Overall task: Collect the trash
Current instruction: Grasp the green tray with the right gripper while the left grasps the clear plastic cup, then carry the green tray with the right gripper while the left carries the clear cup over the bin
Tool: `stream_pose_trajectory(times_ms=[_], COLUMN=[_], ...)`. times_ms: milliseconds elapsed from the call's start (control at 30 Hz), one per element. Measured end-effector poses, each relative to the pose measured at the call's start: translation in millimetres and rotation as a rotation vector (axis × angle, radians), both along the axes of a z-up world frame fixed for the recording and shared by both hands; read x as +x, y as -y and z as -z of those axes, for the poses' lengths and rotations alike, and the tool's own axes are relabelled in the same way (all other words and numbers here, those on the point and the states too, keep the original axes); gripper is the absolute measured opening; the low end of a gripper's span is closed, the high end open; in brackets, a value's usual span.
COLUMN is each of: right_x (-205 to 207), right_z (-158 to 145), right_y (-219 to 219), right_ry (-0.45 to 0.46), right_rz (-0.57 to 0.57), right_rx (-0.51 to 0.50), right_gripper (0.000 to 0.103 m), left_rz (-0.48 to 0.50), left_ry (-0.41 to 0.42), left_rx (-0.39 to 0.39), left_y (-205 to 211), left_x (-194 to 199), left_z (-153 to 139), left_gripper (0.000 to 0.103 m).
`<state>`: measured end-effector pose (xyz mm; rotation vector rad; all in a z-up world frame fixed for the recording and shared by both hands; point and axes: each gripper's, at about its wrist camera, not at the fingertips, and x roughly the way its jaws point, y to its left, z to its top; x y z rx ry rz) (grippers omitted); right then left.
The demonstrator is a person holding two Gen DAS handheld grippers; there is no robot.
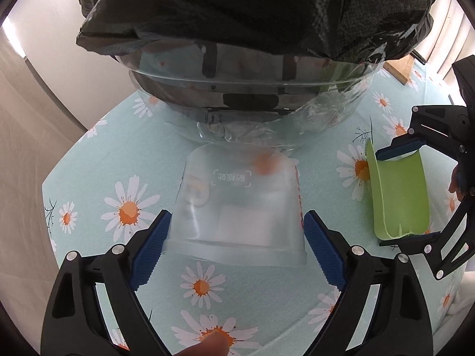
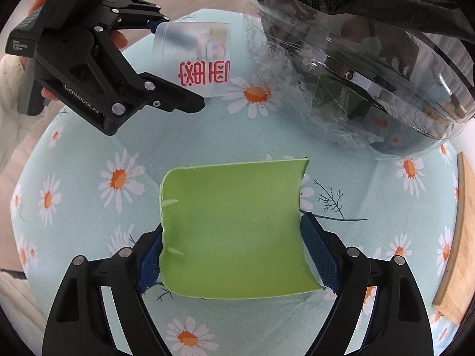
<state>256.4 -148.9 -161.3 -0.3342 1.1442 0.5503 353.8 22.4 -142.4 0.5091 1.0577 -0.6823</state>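
A translucent plastic cup (image 1: 237, 201) with red print lies on its side on the daisy tablecloth (image 1: 98, 178). My left gripper (image 1: 237, 216) has both blue pads against the cup's sides near its rim. A curved green plastic piece (image 2: 234, 228) lies to the right. My right gripper (image 2: 233, 225) has its pads pressed on the piece's two side edges. The right wrist view shows the left gripper (image 2: 182, 62) clamped around the cup (image 2: 196, 53) at upper left. The left wrist view shows the right gripper (image 1: 394, 198) on the green piece (image 1: 397, 195) at right.
A round shiny bin (image 1: 237, 89) lined with a black bag (image 1: 237, 9) and clear film stands just behind the cup, at the table's far side. A wooden board (image 2: 457, 237) lies at the right edge. A person's hand (image 2: 118, 38) holds the left gripper.
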Motion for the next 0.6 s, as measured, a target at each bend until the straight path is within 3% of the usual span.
stream_pose_trajectory(times_ms=[33,367,600], right_x=[1,-25,-37], right_z=[0,-16,-37], right_y=[1,32,39], right_ry=[-0.006,-0.005,0.043], right_rz=[-0.006,0.083,0.130], right_rx=[0.004,0.050,0.058], right_gripper=[0.078,0.077,0.078], left_rz=[0.000,-0.004,0.003], left_ry=[-0.011,-0.011,0.021], left_rx=[0.000,0.002,0.015], left_y=[0,-15,-24], left_x=[1,-9,-30], left_z=[1,-8,-25], left_gripper=[0.075,0.073,0.073])
